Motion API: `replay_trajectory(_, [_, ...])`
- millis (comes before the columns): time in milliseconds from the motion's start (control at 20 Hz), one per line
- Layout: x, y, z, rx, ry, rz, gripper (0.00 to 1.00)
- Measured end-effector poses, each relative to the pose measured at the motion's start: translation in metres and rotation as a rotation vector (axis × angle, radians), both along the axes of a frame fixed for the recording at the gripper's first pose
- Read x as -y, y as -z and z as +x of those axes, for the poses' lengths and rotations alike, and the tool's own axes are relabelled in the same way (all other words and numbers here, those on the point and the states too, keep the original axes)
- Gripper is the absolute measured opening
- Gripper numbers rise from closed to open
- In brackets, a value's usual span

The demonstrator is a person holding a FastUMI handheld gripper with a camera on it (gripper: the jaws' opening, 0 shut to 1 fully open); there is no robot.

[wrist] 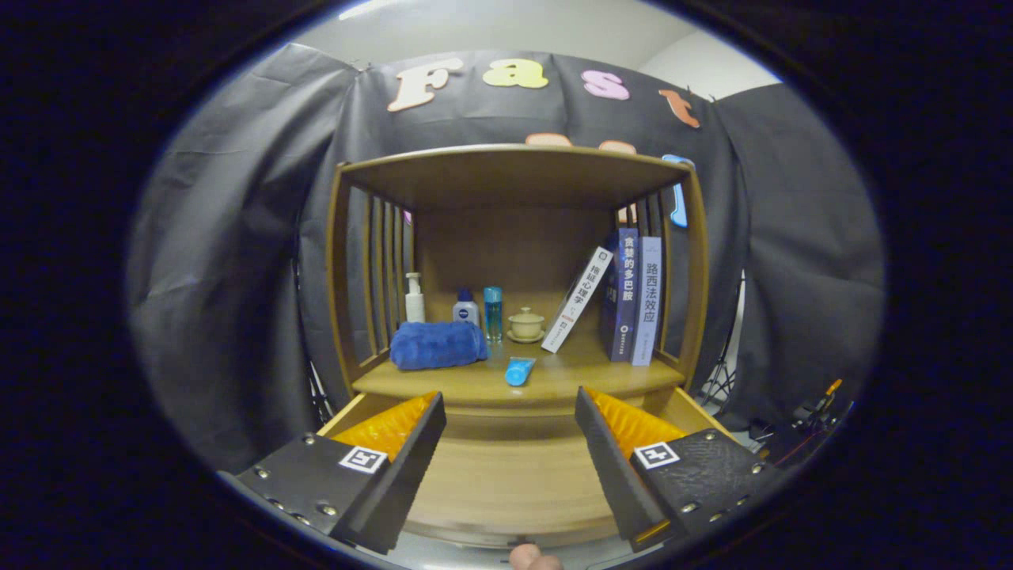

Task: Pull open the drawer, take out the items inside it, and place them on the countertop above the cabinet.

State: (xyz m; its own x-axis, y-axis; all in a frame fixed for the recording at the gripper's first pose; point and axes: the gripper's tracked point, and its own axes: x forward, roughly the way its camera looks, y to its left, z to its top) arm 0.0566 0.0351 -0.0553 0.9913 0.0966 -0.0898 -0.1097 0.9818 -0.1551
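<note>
Gripper view: our gripper (510, 443) spread wide, empty, over the open drawer (506, 475), whose floor looks bare. On the countertop (570, 378), towel (438, 344) is soft, tube (519, 370) light and slick; we'd pinch its body

Gripper view, facing cabinet (514, 261) head-on, above open drawer (506, 475), near

Wooden countertop (443, 380), blue towel (438, 344), bottles, lidded cup (526, 324), books, perhaps a blue tube (519, 370)
</note>
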Motion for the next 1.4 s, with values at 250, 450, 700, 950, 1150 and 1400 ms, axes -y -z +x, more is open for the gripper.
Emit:
replay_trajectory(250, [0.01, 0.041, -0.045, -0.01, 0.004, -0.027, 0.98])
replay_trajectory(450, [0.034, 0.08, -0.061, -0.028, 0.036, 0.051, 0.98])
replay_trajectory(700, [0.063, 0.138, -0.077, -0.105, 0.085, 0.081, 0.98])
replay_trajectory(950, [0.064, 0.169, -0.073, -0.149, 0.087, 0.095, 0.99])
replay_trajectory(1150, [0.053, 0.177, -0.06, -0.135, 0.07, 0.143, 0.99])
replay_trajectory(1400, [0.054, 0.172, -0.052, -0.09, 0.082, 0.119, 0.98])
